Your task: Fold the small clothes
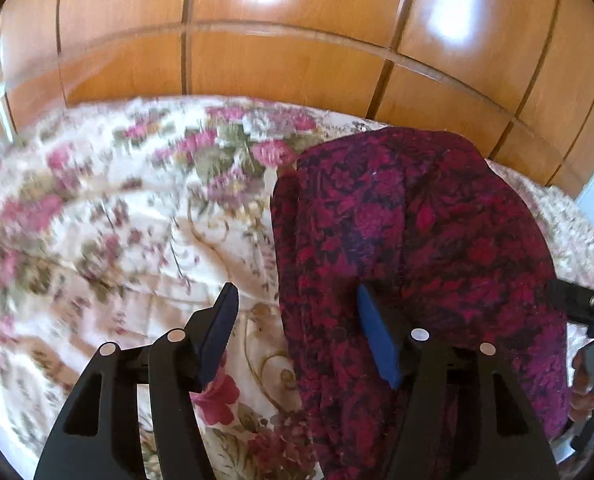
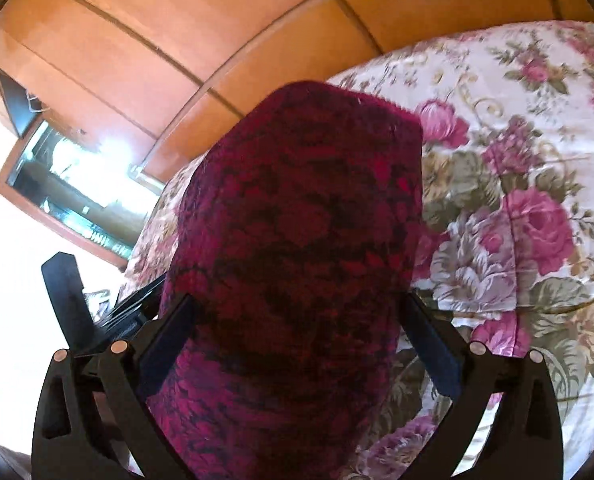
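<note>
Both grippers stand with their jaws apart over a dark red patterned garment [image 1: 417, 240]. Seen from the left wrist, the left gripper [image 1: 297, 296] has one blue pad [image 1: 217, 332] over the bedspread and the other pad [image 1: 377, 336] above the cloth, and neither pad presses on it. Seen from the right wrist, the right gripper [image 2: 301, 312] is spread wide with the garment [image 2: 297, 220] filling the space between its two fingers; whether the pads touch the cloth at the sides cannot be told, but they do not pinch it. In both views the garment lies as a long folded strip running from the near edge toward the far side, on a cream bedspread [image 1: 117, 220] printed with pink roses and green leaves. In the left wrist view the strip lies to the right of the bare bedspread. Beyond the bed stands a glossy wooden panelled wall [image 1: 277, 60], catching bright reflections. At the far left of the right wrist view, a wood-framed mirror [image 2: 69, 200] hangs tilted.
</note>
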Motion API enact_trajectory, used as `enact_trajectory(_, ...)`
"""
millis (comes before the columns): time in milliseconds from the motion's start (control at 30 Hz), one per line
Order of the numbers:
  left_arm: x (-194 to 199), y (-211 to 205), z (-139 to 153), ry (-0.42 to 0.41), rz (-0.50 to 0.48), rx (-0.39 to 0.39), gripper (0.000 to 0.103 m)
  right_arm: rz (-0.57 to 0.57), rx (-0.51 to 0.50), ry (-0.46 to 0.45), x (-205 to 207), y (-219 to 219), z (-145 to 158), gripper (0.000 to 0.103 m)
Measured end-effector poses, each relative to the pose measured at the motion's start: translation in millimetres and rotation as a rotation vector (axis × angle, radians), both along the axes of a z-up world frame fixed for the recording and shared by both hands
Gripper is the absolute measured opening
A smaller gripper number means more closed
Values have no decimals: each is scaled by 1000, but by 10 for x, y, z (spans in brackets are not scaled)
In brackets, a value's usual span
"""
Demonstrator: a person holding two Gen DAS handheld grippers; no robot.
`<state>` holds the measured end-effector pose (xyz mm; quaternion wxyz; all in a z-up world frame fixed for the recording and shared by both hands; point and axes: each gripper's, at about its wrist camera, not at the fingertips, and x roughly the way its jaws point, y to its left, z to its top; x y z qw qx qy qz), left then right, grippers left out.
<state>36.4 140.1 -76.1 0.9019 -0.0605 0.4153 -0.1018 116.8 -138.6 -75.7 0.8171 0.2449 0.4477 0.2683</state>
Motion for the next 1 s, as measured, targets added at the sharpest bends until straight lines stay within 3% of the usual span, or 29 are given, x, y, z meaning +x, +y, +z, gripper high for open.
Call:
enact_trajectory(300,112,187,-194,39,-50,-125,61,144,153,62,191,26,-271,101)
enact_trajectory(500,131,434,-356,73,-31,-312,60,195,241,63,372,230,-315,101)
enact_trajectory(567,104,489,-412,78,-47,-442,44,181,242,58,359,240,-292,100)
enact_trajectory(633,63,489,-437,71,-52,-511,42,180,248,26,281,247,-195,86)
enact_trajectory(733,29,403,-382,51,-76,-572,33,207,236,-44,163,242,40,76)
enact_trajectory(933,326,-252,-60,40,-203,-528,33,192,236,-175,19,-103,469,75)
enact_trajectory(1000,521,-579,107,21,-266,-529,21,156,235,-220,-6,-374,595,75)
